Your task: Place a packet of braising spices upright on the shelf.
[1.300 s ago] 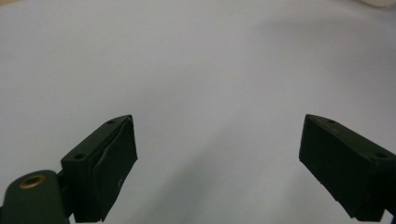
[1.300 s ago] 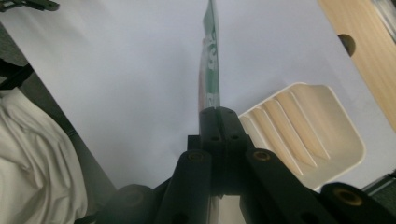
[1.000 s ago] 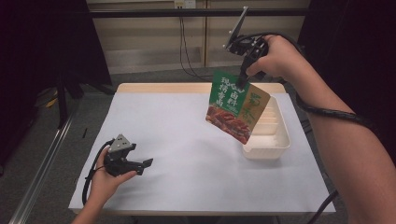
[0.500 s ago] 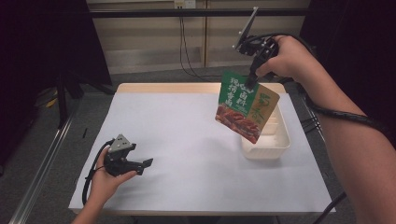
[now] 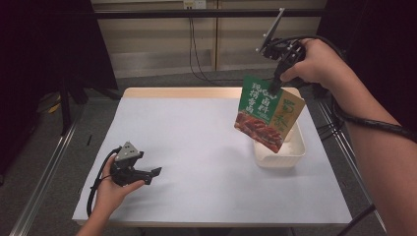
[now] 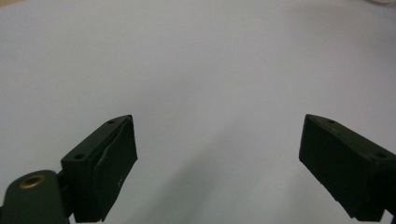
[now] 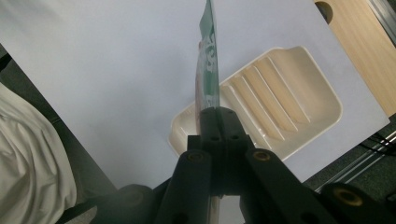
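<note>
- Since the earlier frame, right gripper (image 5: 273,87) with its seasoning packet (image 5: 268,114) has shifted right and up, now over the white plastic tray (image 5: 294,158).
- Right jaws clamped on the packet's top edge; packet hangs tilted in the air, lower corner just above the tray (image 7: 322,100).
- Left gripper (image 5: 153,173) rests low on the white table (image 5: 196,142), front left, jaws spread wide, holding nothing.

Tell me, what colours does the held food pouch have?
The food pouch is green and yellow with a reddish food picture, best seen in the high view.
</note>
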{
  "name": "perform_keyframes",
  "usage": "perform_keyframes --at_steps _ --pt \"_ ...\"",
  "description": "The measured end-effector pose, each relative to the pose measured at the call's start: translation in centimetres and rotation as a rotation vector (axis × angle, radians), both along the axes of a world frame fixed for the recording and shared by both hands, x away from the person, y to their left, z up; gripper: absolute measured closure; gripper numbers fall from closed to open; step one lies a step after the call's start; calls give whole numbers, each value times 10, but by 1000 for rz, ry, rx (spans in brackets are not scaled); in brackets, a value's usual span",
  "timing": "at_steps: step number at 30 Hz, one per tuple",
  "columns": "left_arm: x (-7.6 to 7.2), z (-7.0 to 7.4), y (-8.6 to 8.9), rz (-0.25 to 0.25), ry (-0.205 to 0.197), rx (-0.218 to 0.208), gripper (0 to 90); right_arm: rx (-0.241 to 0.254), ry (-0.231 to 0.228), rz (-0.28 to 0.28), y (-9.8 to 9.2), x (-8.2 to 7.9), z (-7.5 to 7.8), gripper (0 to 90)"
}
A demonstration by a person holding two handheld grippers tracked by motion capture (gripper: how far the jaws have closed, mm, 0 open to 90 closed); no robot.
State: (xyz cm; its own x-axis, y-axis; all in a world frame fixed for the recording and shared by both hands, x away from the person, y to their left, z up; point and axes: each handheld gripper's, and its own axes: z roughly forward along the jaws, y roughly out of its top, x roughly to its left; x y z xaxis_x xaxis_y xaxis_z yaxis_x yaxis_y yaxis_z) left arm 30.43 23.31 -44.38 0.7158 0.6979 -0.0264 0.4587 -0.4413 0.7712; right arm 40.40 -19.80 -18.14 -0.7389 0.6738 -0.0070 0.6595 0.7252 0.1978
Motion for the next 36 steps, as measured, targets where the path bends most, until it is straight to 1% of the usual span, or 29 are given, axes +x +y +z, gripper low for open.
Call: perform_keyframes --at_steps 1,2,3,4,6,8,9,10,11,12,13,14,15,17,18,19,20,21,22,23,24,25,27,28,29,31,32,35,36 --pt "0 0 0 0 0 1 111 6 6 4 -1 0 0 900" --pt "0 0 0 0 1 0 111 6 13 -5 -2 -1 0 900" --pt "0 0 0 0 2 0 111 -1 7 -2 -4 -1 0 900" --pt "0 0 0 0 1 0 111 7 10 -8 -5 -2 0 900" --pt "0 0 0 0 -4 5 111 2 4 -9 -9 -3 1 900" --pt "0 0 0 2 -5 1 111 9 6 -19 -12 -4 0 900" --pt "1 0 0 -2 -8 5 111 4 10 -19 -14 -4 0 900" --pt "0 -1 -1 2 -5 -1 111 6 10 -22 -15 -5 0 900" --pt "1 -1 0 -5 -11 -1 111 4 7 -16 -17 -5 -1 900" --pt "0 -1 -1 -1 1 -13 111 6 18 -27 -18 -6 -1 900" --pt "0 -1 -1 2 -2 -10 111 8 14 -21 -20 -5 -1 900" --pt "0 -1 -1 2 -2 -8 111 2 10 -24 -21 -6 -2 900" --pt "0 -1 -1 2 -1 -9 111 2 15 -33 -22 -7 -2 900" --pt "0 -1 -1 3 -2 -9 111 4 9 -24 -25 -7 -2 900" --pt "0 -1 -1 -1 -3 -6 111 7 14 -39 -26 -8 -3 900" --pt "0 0 0 -3 -7 -3 111 4 14 -39 -27 -8 -3 900" --pt "0 0 -1 3 -7 -11 111 1 9 -33 -29 -8 -4 900" --pt "0 0 0 -2 -14 3 111 7 12 -43 -30 -9 -4 900" --pt "0 0 0 -1 -14 3 111 7 12 -45 -31 -9 -5 900" --pt "0 0 0 -1 -14 4 112 -3 7 -37 -33 -9 -6 900" --pt "0 0 -1 3 -11 0 112 2 16 -53 -33 -10 -6 900" --pt "-1 0 -1 6 -10 -8 112 -2 8 -41 -35 -10 -7 900" --pt "-1 0 -2 5 -13 3 111 2 11 -46 -36 -11 -7 900" --pt "-1 0 -2 1 -12 -7 111 3 13 -49 -37 -11 -8 900" --pt "-1 0 -2 1 -12 6 111 0 9 -48 -38 -12 -8 900" --pt "0 0 -2 4 -12 7 112 8 15 -51 -40 -12 -8 900" --pt "0 0 -1 4 -12 7 112 -2 12 -51 -41 -13 -7 900" --pt "-1 0 -2 7 -10 2 112 4 6 -54 -44 -14 -6 900" --pt "-1 0 -2 7 -9 1 112 4 14 -58 -45 -14 -5 900"
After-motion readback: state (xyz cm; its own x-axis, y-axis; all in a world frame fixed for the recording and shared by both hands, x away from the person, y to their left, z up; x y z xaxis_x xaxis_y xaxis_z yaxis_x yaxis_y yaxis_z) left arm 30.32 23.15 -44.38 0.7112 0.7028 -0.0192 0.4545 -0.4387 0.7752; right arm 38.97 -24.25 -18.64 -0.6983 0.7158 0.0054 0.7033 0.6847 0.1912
